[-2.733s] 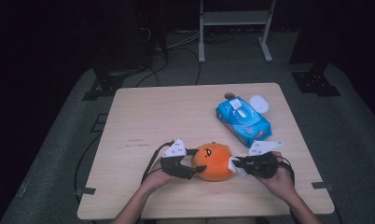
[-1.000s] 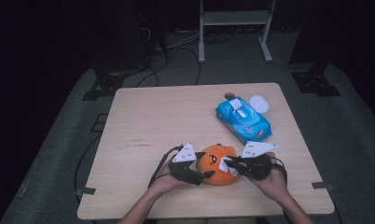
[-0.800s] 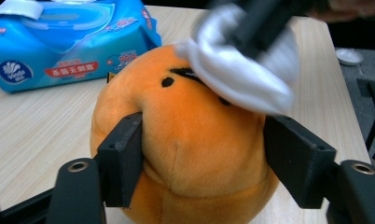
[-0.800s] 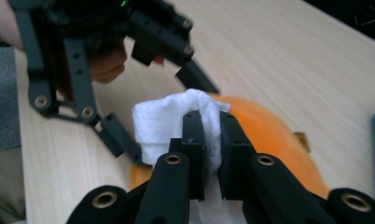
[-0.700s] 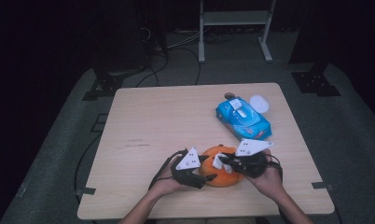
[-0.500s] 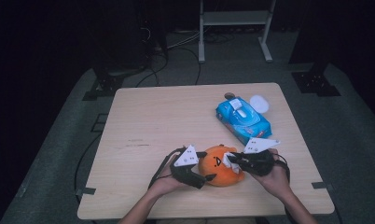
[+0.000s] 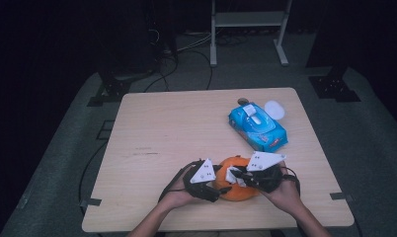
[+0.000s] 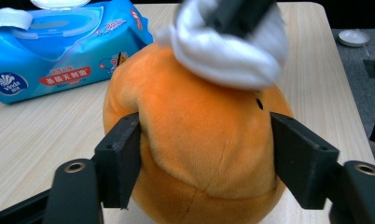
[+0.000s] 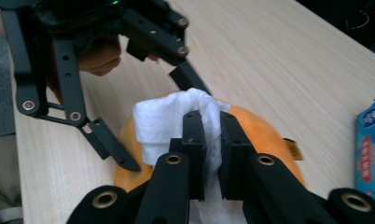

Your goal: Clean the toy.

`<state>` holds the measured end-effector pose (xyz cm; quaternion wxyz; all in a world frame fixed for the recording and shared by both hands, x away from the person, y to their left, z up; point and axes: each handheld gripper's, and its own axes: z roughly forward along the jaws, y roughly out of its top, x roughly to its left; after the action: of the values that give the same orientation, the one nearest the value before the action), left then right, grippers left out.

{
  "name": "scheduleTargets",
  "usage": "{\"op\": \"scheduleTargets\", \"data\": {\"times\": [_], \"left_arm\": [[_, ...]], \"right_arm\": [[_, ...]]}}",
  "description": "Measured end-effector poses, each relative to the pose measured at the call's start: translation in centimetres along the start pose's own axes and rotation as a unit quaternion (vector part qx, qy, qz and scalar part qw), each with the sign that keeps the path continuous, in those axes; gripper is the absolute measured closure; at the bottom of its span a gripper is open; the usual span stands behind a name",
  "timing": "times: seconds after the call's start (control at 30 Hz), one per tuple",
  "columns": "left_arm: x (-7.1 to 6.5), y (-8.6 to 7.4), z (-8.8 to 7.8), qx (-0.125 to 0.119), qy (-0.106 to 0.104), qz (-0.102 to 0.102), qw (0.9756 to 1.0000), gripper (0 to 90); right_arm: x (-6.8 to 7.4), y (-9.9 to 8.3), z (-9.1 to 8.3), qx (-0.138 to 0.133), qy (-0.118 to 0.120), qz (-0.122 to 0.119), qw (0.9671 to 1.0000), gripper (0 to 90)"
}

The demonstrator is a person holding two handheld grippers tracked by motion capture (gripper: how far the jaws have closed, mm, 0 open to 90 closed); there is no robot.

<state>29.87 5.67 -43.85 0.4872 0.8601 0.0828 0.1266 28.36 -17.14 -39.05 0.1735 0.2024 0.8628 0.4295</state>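
Observation:
An orange plush pumpkin [image 7: 236,191] sits near the table's front edge. My left gripper [image 7: 221,185] holds it from the left. Its jaws have just been closing and now press on both sides of the plush [image 8: 199,135]. My right gripper [image 7: 236,175] comes in from the right, shut on a bunched white wipe [image 9: 162,121]. The wipe [image 8: 223,51] rests on top of the plush [image 9: 265,133]. In the right gripper view the left gripper [image 9: 153,121] stands just behind the wipe.
A blue wet-wipes pack [image 7: 258,126] with its lid open lies at the back right of the wooden table [image 7: 177,128]. A small white dish [image 7: 274,109] sits beside it. Cables and a metal stand [image 7: 248,19] are on the floor behind.
The right gripper has moved the wipe left, right and left again across the top of the plush. The left hand has stayed in place at the plush's left side.

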Motion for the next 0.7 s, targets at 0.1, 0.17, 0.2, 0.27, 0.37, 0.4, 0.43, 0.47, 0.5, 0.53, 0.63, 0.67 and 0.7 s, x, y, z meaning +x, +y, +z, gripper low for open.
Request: {"op": "scheduleTargets", "data": {"times": [0.1, 0.17, 0.2, 0.27, 0.37, 0.4, 0.43, 0.47, 0.5, 0.53, 0.63, 0.67, 0.7], "left_arm": [[0.2, -0.2, 0.0, 0.0, -0.003, -0.012, 0.9999, 29.8], [0.6, -0.2, 0.1, -0.004, -0.006, -0.048, 0.9988, 22.5], [0.8, -0.1, 0.1, -0.007, -0.01, -0.062, 0.998, 18.2], [1.0, 0.1, 0.1, -0.019, -0.018, -0.104, 0.9942, 16.4], [0.7, 0.2, 0.2, -0.017, -0.011, -0.091, 0.9956, 24.6], [0.5, 0.2, 0.2, -0.017, -0.009, -0.083, 0.9964, 26.6], [0.3, 0.3, 0.3, -0.018, -0.008, -0.072, 0.9972, 27.9], [0.0, 0.5, 0.3, -0.014, -0.004, -0.055, 0.9984, 28.9], [-0.3, 0.7, 0.3, -0.006, -0.001, -0.037, 0.9993, 29.5], [-0.5, 0.9, 0.3, -0.002, 0.001, -0.026, 0.9997, 30.0], [-0.7, 0.6, 0.0, 0.0, 0.003, -0.011, 0.9999, 32.0], [-0.7, 0.5, 0.0, 0.001, 0.002, -0.011, 0.9999, 32.5], [-0.6, 0.3, -0.1, 0.001, 0.001, -0.012, 0.9999, 32.6]], "right_arm": [[-1.2, -0.8, -0.5, 0.003, -0.014, 0.016, 0.9998, 82.1], [-1.6, -1.5, -0.6, 0.008, -0.014, 0.027, 0.9995, 82.1], [-1.6, -1.9, -0.7, 0.012, -0.013, 0.031, 0.9994, 82.2], [-1.3, -2.1, -0.7, 0.015, -0.01, 0.03, 0.9994, 82.2], [-0.7, -1.6, -0.7, 0.013, -0.012, 0.022, 0.9996, 82.3], [-0.5, -1.3, -0.6, 0.008, -0.009, 0.015, 0.9998, 82.3], [-0.1, -1.0, -0.4, 0.003, -0.002, 0.014, 0.9999, 82.3], [0.3, -0.6, -0.2, 0.001, 0.005, 0.01, 0.9999, 82.3], [0.8, -0.2, 0.0, 0.001, 0.007, 0.003, 1.0, 82.3], [1.1, 0.1, 0.3, 0.001, 0.008, -0.004, 1.0, 82.3], [1.2, 0.5, 0.5, 0.0, 0.01, -0.011, 0.9999, 82.2], [0.9, 0.4, 0.3, -0.002, 0.007, -0.007, 1.0, 82.2], [0.6, 0.2, 0.2, -0.002, 0.002, -0.002, 1.0, 82.2]]}}
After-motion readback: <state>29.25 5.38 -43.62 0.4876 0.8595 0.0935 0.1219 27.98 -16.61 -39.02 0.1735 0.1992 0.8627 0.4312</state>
